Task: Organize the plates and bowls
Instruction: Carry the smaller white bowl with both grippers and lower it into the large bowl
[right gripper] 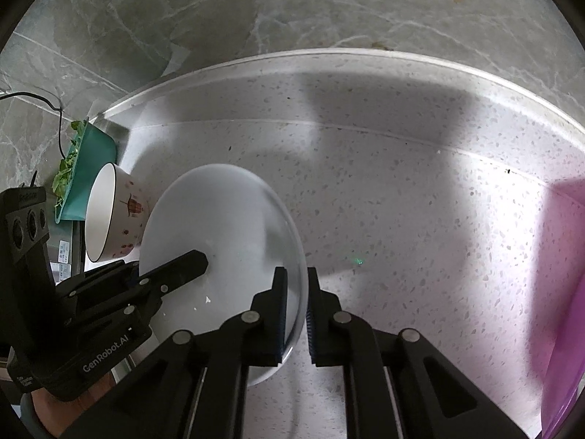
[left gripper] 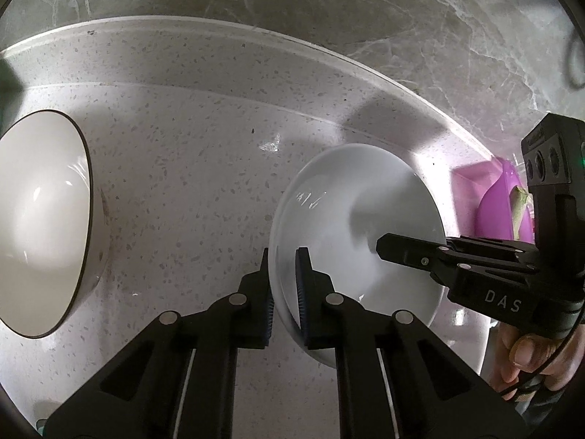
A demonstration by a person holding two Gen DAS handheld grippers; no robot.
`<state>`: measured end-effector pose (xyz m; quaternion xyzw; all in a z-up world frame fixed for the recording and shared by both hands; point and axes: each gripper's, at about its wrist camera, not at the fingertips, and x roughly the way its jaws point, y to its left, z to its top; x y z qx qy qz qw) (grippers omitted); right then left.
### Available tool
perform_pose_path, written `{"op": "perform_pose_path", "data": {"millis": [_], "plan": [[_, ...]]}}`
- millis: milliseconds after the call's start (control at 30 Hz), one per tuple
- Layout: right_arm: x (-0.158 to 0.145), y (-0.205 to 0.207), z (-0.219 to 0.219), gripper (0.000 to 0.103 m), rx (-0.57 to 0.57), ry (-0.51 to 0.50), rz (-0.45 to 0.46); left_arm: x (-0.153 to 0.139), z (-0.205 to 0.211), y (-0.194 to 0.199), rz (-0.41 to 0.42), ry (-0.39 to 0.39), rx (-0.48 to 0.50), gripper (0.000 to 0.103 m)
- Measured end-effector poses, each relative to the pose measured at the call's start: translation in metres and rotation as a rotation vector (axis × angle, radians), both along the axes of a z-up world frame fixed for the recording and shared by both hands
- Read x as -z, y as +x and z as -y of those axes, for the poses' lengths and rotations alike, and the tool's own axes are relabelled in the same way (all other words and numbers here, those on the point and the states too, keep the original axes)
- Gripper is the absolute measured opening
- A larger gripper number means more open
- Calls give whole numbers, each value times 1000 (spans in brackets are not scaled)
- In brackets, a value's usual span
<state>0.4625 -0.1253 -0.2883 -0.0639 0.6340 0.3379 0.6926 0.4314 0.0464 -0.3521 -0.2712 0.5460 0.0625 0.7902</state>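
A white plate (left gripper: pixel 351 197) is held over the speckled countertop (left gripper: pixel 190 168) by both grippers on opposite rims. My left gripper (left gripper: pixel 284 292) is shut on its near rim, one finger on each side. My right gripper (right gripper: pixel 295 314) is shut on the other rim; it also shows in the left wrist view (left gripper: pixel 409 252) reaching over the plate. The plate also shows in the right wrist view (right gripper: pixel 226 226), with the left gripper (right gripper: pixel 175 270) across it. A white bowl with a dark rim (left gripper: pixel 40 219) stands at the left; in the right wrist view (right gripper: pixel 113 212) it shows red prints.
A purple plastic tub (left gripper: pixel 501 197) stands at the right, also in the right wrist view (right gripper: pixel 563 329). A teal tray (right gripper: pixel 91 168) with green leaves sits at the counter's far left end. A grey marble wall (right gripper: pixel 292 11) runs behind the counter.
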Motion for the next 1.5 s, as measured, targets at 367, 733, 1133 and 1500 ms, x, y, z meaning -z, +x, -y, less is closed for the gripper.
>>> {"op": "perform_pose_path", "data": {"millis": [367, 733, 1133, 1500], "plan": [[-9, 2, 9, 11, 32, 28, -13, -10, 2, -4, 5, 0, 10, 9], [-33, -15, 26, 11, 42, 36, 15, -40, 20, -26, 33, 4, 44, 9], [-70, -73, 74, 12, 52, 42, 50, -81, 80, -89, 72, -8, 131, 9], [-90, -144, 128, 13, 109, 44, 69, -86, 149, -155, 59, -49, 253, 10]]}}
